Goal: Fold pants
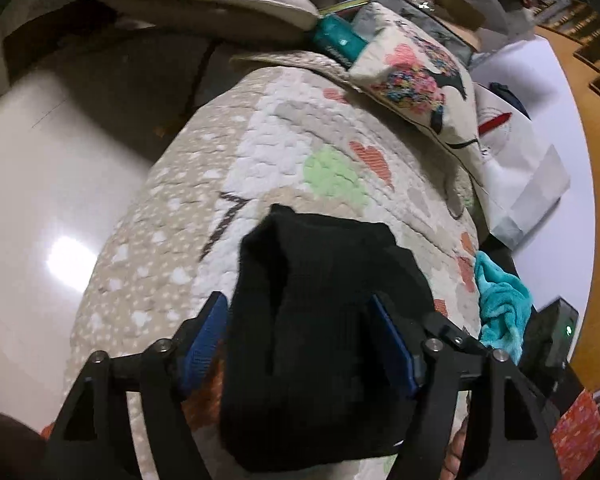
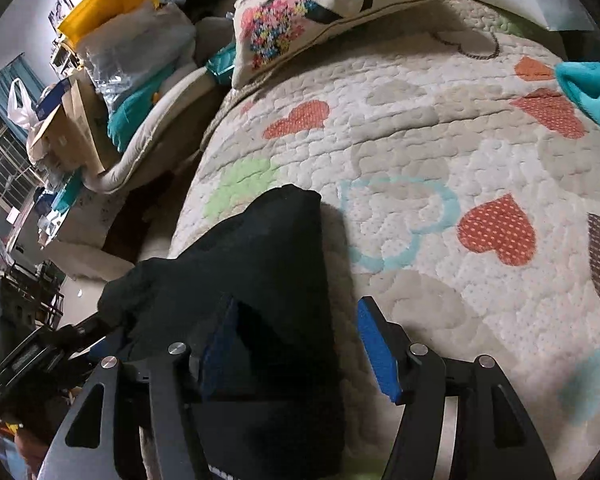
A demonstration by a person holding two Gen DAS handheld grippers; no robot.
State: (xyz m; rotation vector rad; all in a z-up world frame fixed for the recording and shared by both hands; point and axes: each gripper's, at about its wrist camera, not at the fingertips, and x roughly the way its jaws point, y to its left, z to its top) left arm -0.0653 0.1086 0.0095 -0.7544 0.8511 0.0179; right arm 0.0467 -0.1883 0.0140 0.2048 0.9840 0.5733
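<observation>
Left wrist view showed a big quilt (image 1: pixel 300 152) with hearts covering the bed. The black pants (image 1: pixel 320 320) lay folded in a thick bundle near the quilt's near edge. A flowery pillow (image 1: pixel 416 76) sat at the far edge, a teal cloth (image 1: pixel 500 304) at the right edge. The left gripper (image 1: pixel 300 340) stood wide, pants between its blue pads, which did not seem to squeeze. The right gripper (image 2: pixel 296 344) stood wide too, its right pad clear of the pants.

left gripper (image 1: pixel 300 344): black frame, blue pads, silver screws | right gripper (image 2: pixel 296 352): seemingly identical
</observation>
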